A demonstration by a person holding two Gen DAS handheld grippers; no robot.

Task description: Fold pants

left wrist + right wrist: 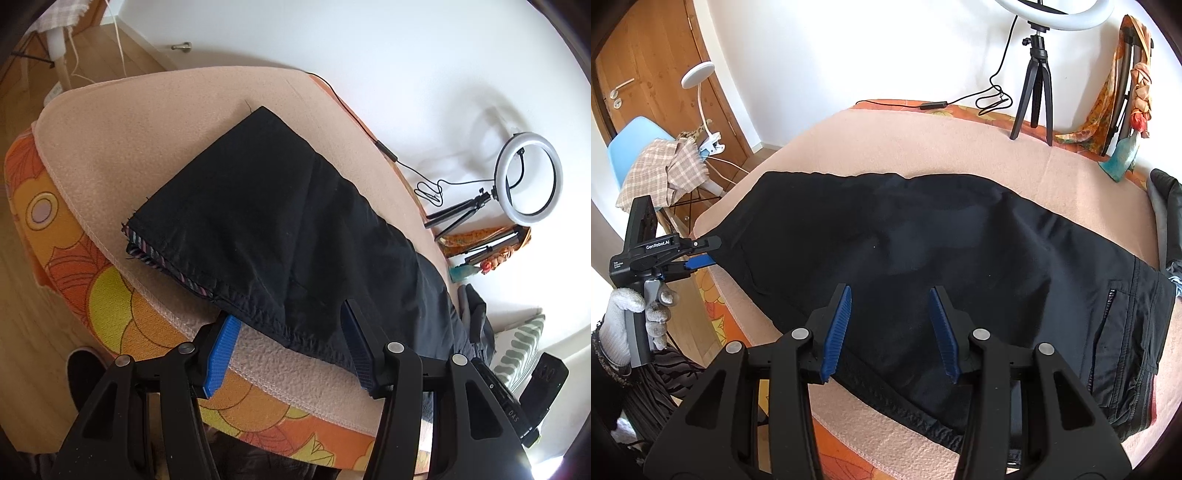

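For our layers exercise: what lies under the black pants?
Under the black fabric pants lies a peach fleece blanket, over an orange flowered cover. Whatever lies beneath the pants' middle is hidden.

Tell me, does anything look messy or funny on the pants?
A little. On the black pants, the near corner at the hem has flipped open, so a striped lining peeks out. A few loose threads stick out there too. Nothing looks torn or spilled.
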